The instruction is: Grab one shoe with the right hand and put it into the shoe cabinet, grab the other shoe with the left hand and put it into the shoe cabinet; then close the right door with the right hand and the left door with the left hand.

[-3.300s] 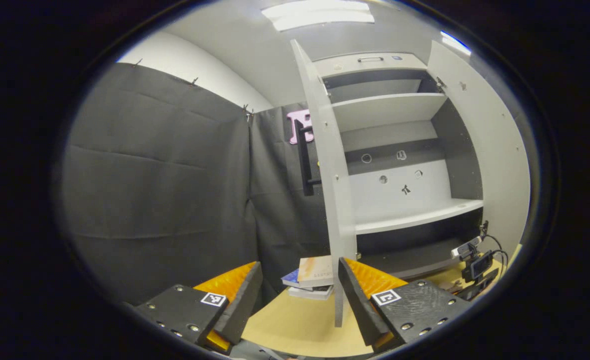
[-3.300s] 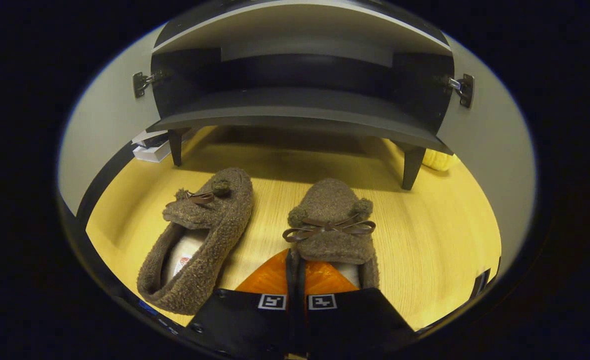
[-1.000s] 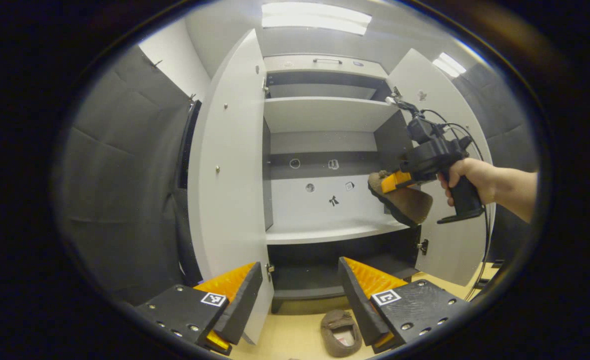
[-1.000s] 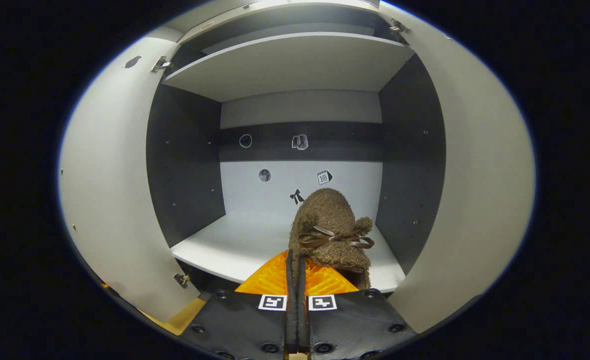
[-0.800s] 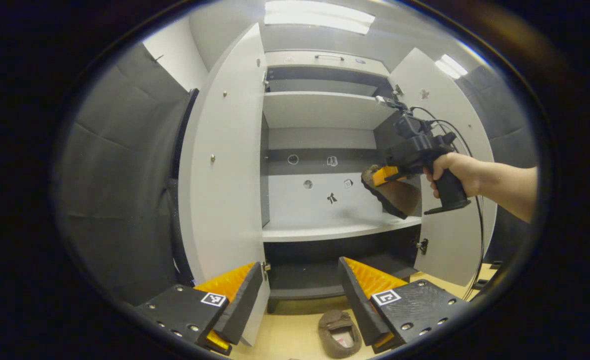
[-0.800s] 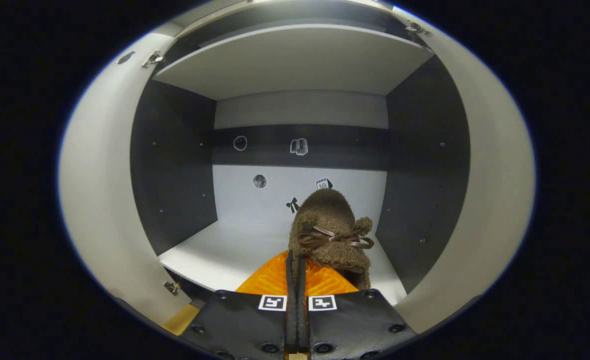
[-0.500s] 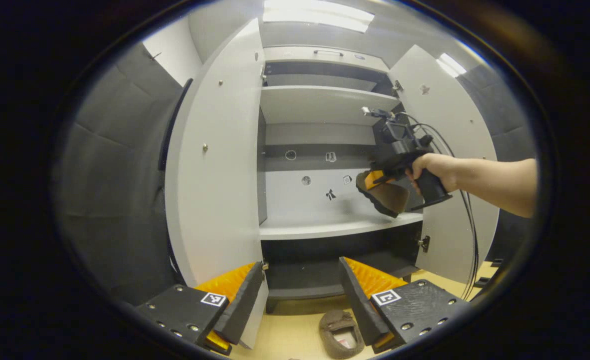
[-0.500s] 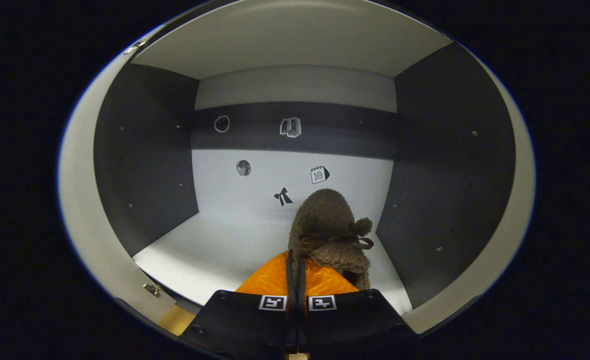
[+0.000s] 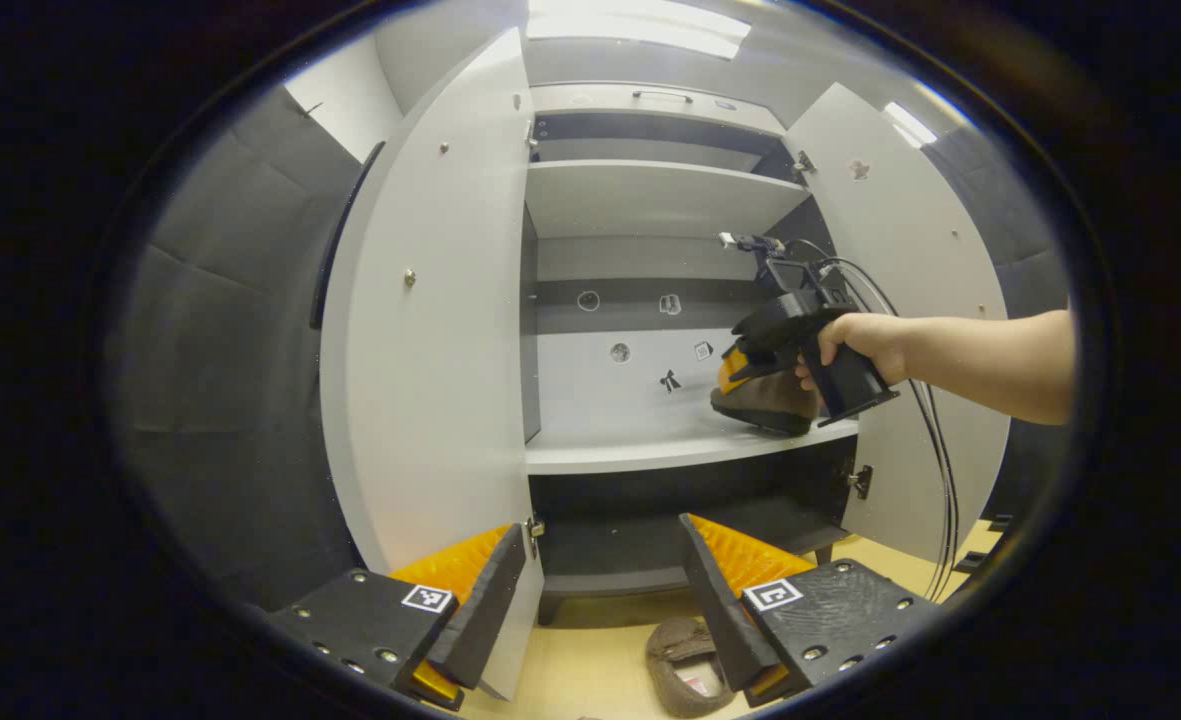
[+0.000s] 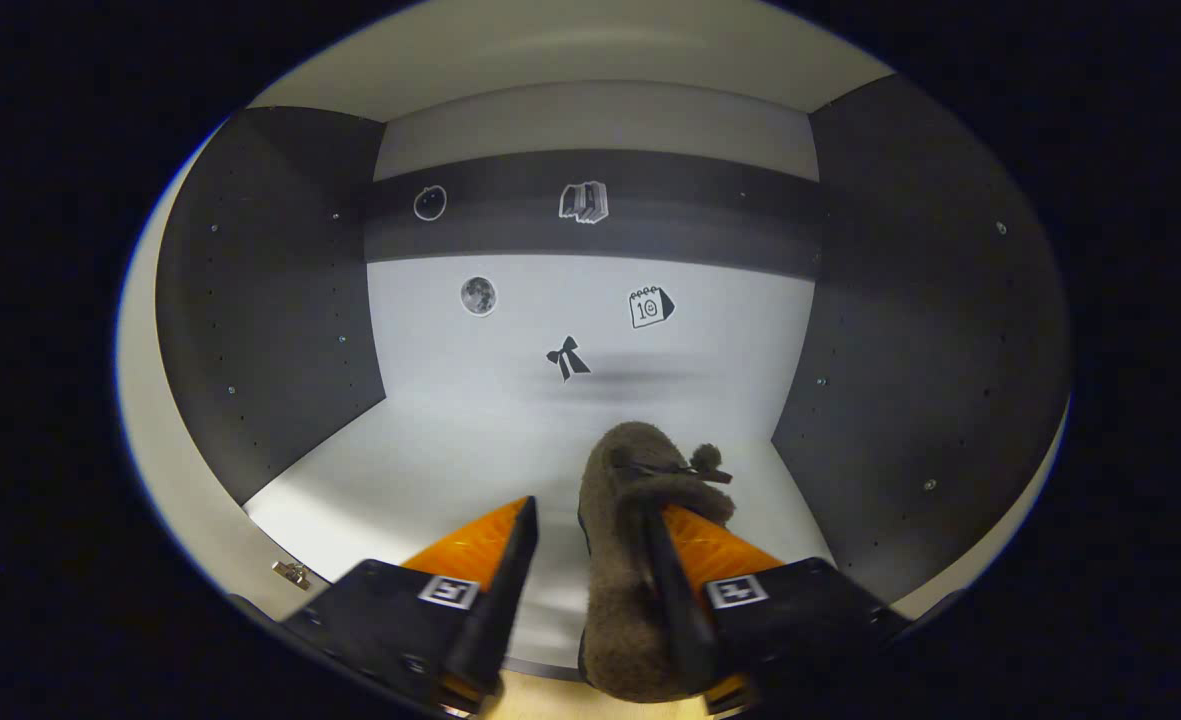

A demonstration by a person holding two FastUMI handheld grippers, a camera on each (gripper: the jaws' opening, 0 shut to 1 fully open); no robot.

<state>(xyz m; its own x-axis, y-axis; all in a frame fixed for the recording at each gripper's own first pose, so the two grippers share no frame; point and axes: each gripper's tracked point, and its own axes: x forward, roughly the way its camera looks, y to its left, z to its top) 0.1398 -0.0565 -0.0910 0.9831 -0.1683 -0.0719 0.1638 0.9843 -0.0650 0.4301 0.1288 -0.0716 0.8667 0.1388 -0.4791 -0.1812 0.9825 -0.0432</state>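
Shoe (image 9: 762,402) rests on the cabinet's middle shelf (image 9: 650,452) right of centre in the left gripper view; the left gripper (image 9: 600,590) gapes empty, another shoe (image 9: 685,655) beneath. In the right gripper view, the right gripper (image 10: 590,580) stands spread, the shoe (image 10: 635,560) loose between its fingers at lower centre.

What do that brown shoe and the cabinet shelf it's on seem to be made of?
The shoe looks like soft, nubby fleece or boucle fabric, going by its curly matte pile, with a thin ribbon-like bow. The shelf appears to be smooth laminated board: flat, pale grey, faintly sheened.
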